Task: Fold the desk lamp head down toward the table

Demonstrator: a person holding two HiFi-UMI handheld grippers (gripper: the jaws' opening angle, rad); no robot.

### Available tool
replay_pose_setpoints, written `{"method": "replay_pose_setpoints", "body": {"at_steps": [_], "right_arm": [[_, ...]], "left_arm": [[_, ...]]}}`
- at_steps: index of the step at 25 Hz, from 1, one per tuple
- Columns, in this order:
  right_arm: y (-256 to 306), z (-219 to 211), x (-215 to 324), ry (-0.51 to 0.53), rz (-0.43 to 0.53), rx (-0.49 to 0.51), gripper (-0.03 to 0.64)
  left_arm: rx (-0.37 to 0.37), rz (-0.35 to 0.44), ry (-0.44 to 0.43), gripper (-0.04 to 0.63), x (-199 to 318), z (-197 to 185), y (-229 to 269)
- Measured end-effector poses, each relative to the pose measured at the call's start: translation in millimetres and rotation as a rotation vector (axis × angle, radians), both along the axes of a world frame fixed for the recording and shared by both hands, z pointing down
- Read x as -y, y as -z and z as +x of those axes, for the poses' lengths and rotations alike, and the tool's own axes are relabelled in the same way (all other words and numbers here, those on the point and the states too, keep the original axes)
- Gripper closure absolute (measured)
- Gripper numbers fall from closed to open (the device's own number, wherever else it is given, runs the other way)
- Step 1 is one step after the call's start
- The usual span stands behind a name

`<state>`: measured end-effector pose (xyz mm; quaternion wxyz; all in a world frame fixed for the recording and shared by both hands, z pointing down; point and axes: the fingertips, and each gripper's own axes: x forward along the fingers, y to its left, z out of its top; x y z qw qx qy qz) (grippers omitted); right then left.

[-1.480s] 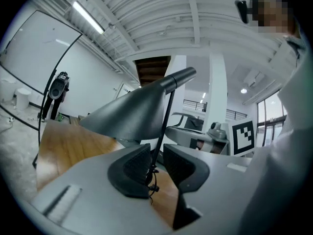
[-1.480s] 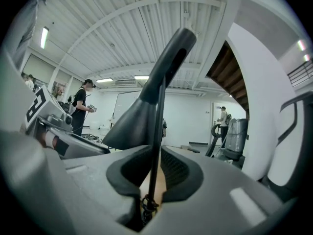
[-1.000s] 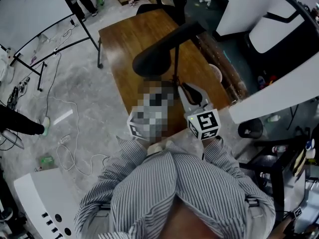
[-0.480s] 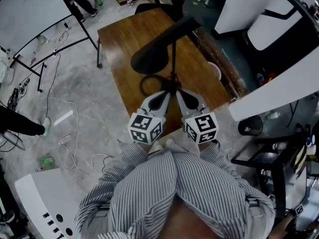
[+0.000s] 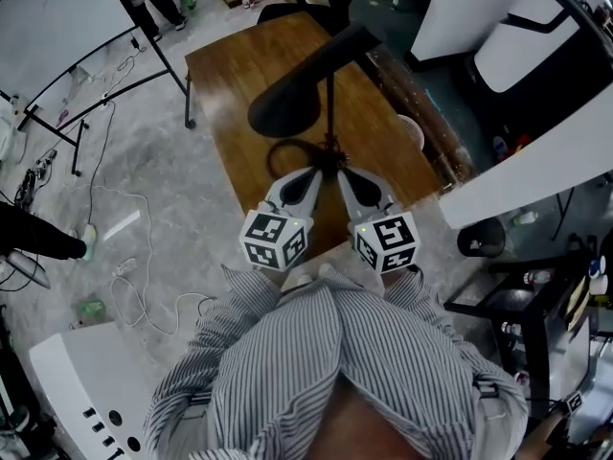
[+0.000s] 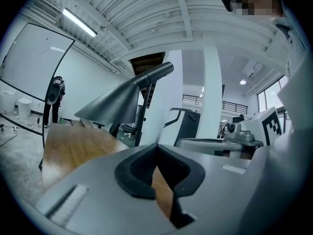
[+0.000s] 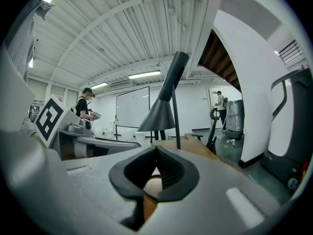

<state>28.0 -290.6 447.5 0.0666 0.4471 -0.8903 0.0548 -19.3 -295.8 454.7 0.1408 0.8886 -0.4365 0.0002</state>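
Note:
A black desk lamp stands on the wooden table. Its cone head hangs from a slanted arm on a thin upright pole, above a round base. My left gripper and right gripper sit side by side at the near table edge, tips close to the pole's foot. Both are shut with nothing between the jaws. In the left gripper view the lamp head rises ahead of the shut gripper. In the right gripper view the lamp head and pole stand beyond the shut gripper.
An office chair stands at the table's far end. A white round object lies near the table's right edge. A whiteboard on a stand and floor cables are at the left; white partitions close the right.
Both grippers' jaws have shut. The two grippers have edged slightly forward toward the foot of the lamp; the lamp itself has not changed shape.

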Motion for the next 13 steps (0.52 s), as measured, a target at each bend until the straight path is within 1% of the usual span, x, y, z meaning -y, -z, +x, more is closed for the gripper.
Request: {"method": "replay_pose_setpoints", "body": {"at_steps": [4,8,13], "right_arm": [[-2.8,5.5,-2.4,-0.002,-0.004,-0.008,0.617],[-4.7,7.2,-2.7,-0.003,-0.01,-0.006,0.617],[-6.4,8.3,-0.6,-0.003,-0.005,-0.024,0.617]], "left_arm": [[0.019,0.007,-0.01,0.592,-2.1,7.8,-0.7],[0.012,-0.002,-0.007,0.592,-2.2,10.7,-1.6],[0.011,0.012,0.01,0.592,2.3,10.0,0.6]]}}
